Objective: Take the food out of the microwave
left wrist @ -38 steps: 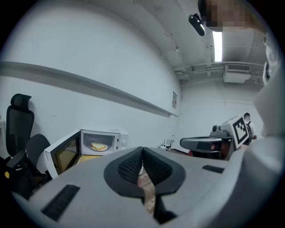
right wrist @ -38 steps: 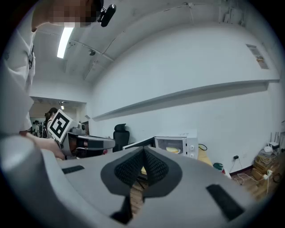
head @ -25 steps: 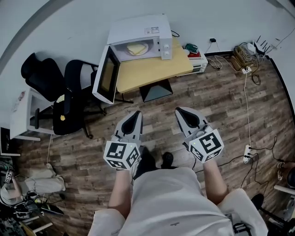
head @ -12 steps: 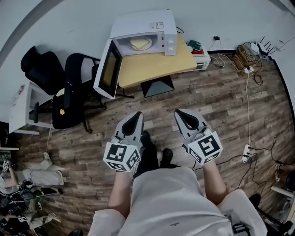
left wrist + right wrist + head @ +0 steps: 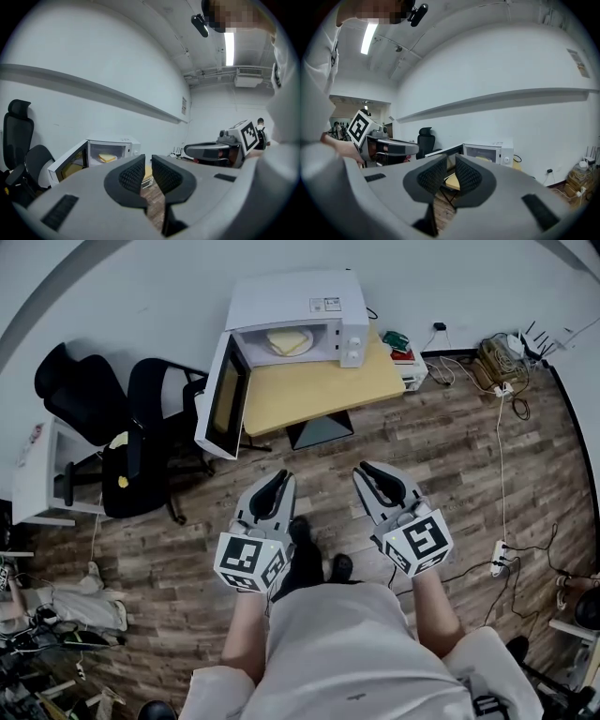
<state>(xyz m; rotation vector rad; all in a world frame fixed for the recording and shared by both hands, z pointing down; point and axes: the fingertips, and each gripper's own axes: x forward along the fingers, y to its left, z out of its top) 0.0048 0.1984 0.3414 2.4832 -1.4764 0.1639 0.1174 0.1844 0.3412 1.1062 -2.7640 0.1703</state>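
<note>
Left gripper (image 5: 278, 476), right gripper (image 5: 365, 469) seemingly level; right's empty jaws just opening.

The head view looks from above the person steeply down at the wooden floor (image 5: 450, 446). The left gripper (image 5: 275, 482) and right gripper (image 5: 368, 472) sit near its middle, and the microwave (image 5: 291, 320) on its table (image 5: 319, 385) is well ahead, near the top edge. Each gripper view rides low and looks almost level along its own jaws toward the wall — the right ones have just been opening, with nothing between them. All three views share the open microwave, far off. Each gripper view also catches the other gripper at its side.
</note>
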